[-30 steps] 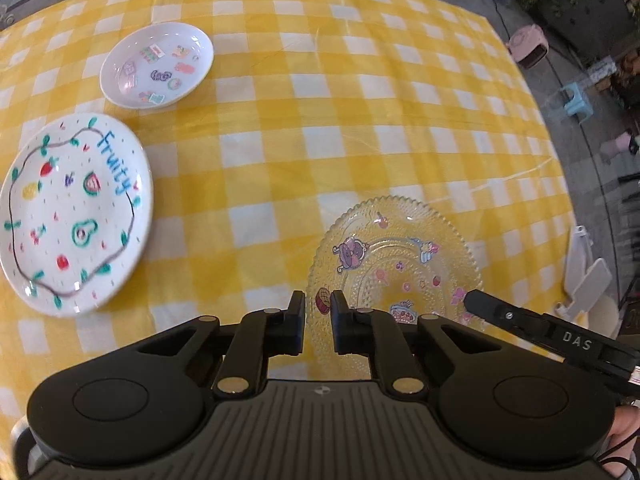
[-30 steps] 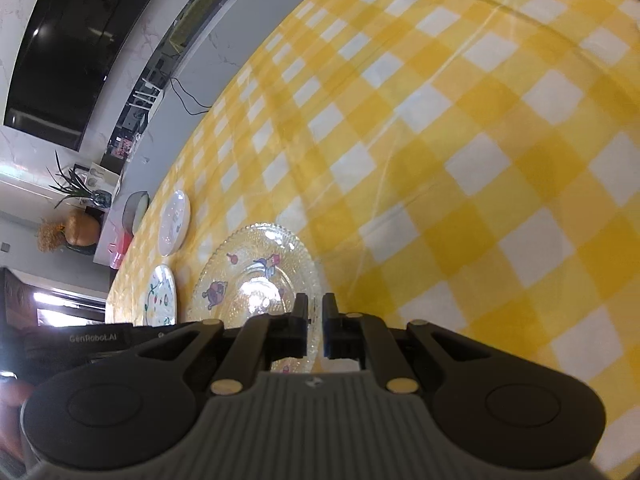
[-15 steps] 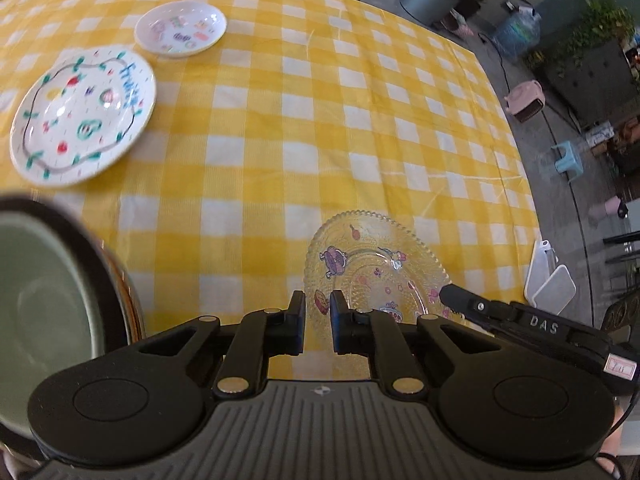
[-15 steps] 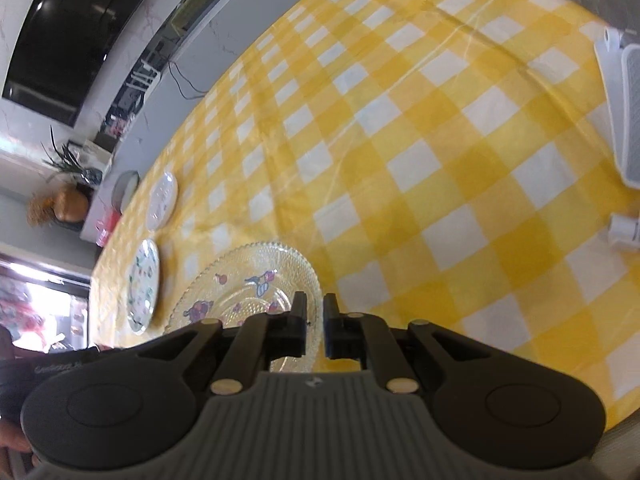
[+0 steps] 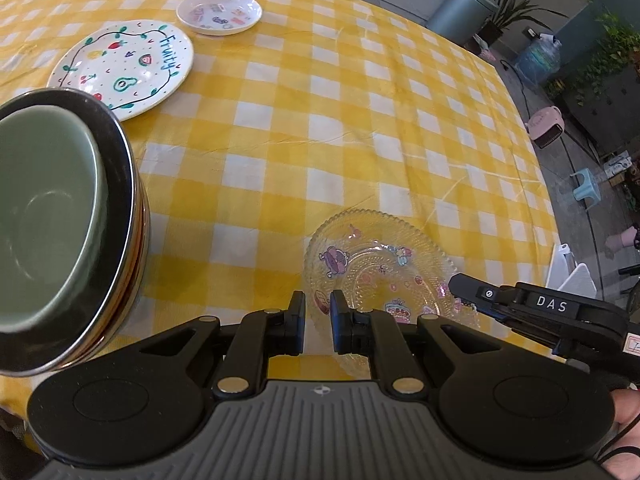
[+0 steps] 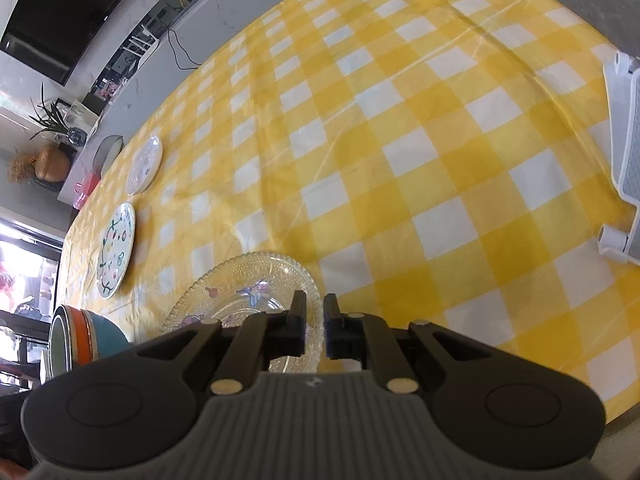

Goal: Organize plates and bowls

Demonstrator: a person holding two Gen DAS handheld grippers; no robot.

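A clear glass plate (image 5: 380,264) with cartoon stickers lies on the yellow checked cloth near the front edge; it also shows in the right wrist view (image 6: 240,296). My left gripper (image 5: 317,312) is nearly shut and empty just above its near rim. My right gripper (image 6: 314,320) is nearly shut and empty over the plate's right rim, and its tip shows in the left wrist view (image 5: 464,286). A stack of bowls (image 5: 60,216), green inside, stands at the left, also in the right wrist view (image 6: 80,340). A "Fruity" plate (image 5: 124,68) and a small white dish (image 5: 219,12) lie farther back.
A white plastic rack (image 6: 624,152) lies at the table's right edge. Another dish (image 6: 107,152) sits at the far end of the table. Beyond the table are a bin (image 5: 460,12), plants and stools on the floor.
Both grippers have drawn back and up from the glass plate. The bowl stack has come into view at the left, and the far plates look smaller.
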